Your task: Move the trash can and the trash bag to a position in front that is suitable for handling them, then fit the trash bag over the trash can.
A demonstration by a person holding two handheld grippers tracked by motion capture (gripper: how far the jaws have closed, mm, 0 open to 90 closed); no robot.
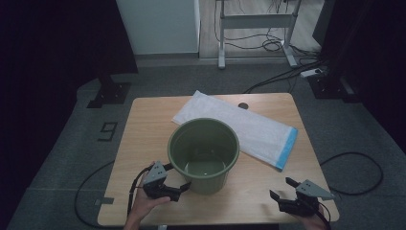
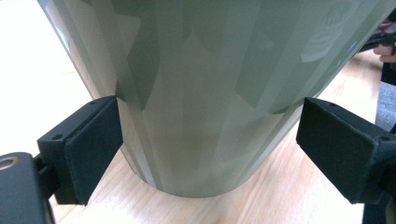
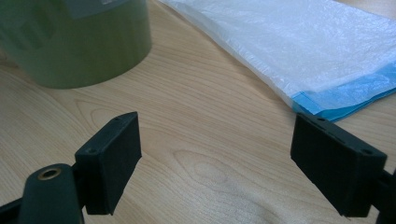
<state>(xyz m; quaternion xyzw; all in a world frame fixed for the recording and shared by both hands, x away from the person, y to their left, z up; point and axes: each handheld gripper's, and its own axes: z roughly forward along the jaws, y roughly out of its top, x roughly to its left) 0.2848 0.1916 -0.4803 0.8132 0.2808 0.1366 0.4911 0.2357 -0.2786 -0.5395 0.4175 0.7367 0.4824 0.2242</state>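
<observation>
Upright on the wooden counter (image 1: pixel 143 143), a green plastic bucket (image 1: pixel 203 154) stands with its open mouth facing straight up and its long axis vertical, its walls narrowing toward the base. It sits a little toward the person's side of the counter's middle, its inside bare down to the round floor.

Low on the bucket's near-left wall is the left tool (image 1: pixel 178 190), held in a hand (image 1: pixel 143 203) that comes in from the counter's near edge. In the left gripper view the tool (image 2: pixel 209 140) has its two black jaws spread wide around the bucket's lower wall (image 2: pixel 201 102); the left jaw looks to be touching the plastic, while the right jaw stands just clear of it, so the bucket is bracketed rather than clamped.

Behind and to the right of the bucket lies a flat white plastic bag (image 1: pixel 237 125) with a blue band at one end, set slantwise, its blue end pointing toward the counter's right edge.

Well to the right of the bucket, near the counter's near-right corner, the right tool (image 1: pixel 282 191) hovers with jaws wide apart and nothing between them. The right gripper view shows it (image 3: pixel 215 144) over bare wood, the bucket (image 3: pixel 79 42) and bag (image 3: pixel 289 51) beyond.
</observation>
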